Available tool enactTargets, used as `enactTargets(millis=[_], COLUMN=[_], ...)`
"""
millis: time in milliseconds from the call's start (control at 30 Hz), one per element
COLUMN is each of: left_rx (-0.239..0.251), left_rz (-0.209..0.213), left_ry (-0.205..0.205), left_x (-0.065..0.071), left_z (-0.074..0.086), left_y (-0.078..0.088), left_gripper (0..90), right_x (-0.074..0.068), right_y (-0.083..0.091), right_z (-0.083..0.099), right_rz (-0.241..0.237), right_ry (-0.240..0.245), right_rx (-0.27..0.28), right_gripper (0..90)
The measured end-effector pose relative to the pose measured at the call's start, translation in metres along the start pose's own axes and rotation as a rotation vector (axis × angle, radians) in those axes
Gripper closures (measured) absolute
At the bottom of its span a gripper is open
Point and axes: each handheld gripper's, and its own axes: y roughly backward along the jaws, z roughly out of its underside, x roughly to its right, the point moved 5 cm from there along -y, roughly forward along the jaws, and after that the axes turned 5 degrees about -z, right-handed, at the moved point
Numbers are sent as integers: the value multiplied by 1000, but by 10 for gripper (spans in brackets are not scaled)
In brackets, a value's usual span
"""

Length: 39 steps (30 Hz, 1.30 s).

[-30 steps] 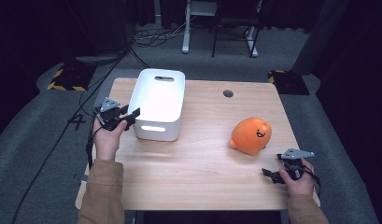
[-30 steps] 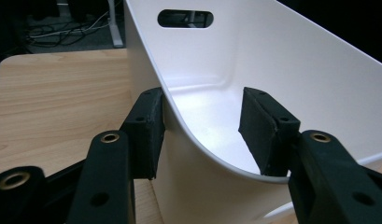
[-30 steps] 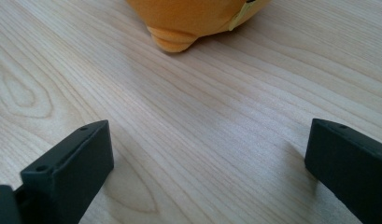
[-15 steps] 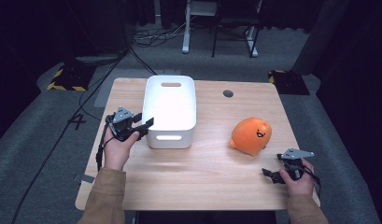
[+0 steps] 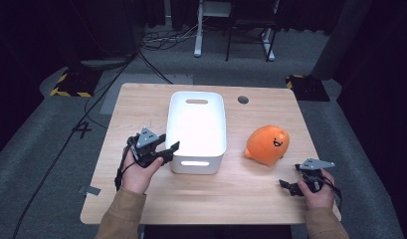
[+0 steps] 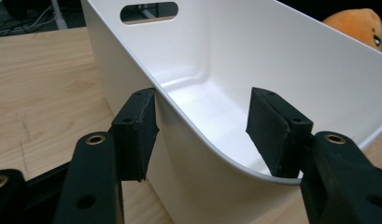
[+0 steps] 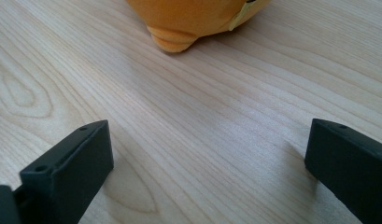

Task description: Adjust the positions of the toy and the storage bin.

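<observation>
1. Light wooden table [image 5: 141, 199]: bare apart from two items
2. White rectangular plastic bin with handle slots [image 5: 197, 130] sits mid-table, upright, nothing inside
3. Orange round plush toy with a face [image 5: 267, 145] lies on the table right of the bin, apart from it, so likely not yet binned
4. Left gripper [image 5: 166, 152] at the bin's near-left corner; jaws have just been opening, wall between the pads [image 6: 135, 133], grip looks released
5. Right gripper [image 5: 289, 186] rests near the plush, jaws wide apart, holding nothing
</observation>
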Motion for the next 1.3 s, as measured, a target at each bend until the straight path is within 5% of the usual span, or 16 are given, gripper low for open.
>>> enactTargets(millis=[800,1300], left_rx=[-33,-52], left_rz=[26,43], left_ry=[-107,-116], left_x=[72,106], left_z=[21,34], left_y=[27,43], left_gripper=[393,364], right_x=[0,0], right_y=[0,0], right_z=[0,0], right_rz=[-6,-6], right_ry=[5,7], right_rx=[-2,-1], right_gripper=[14,14])
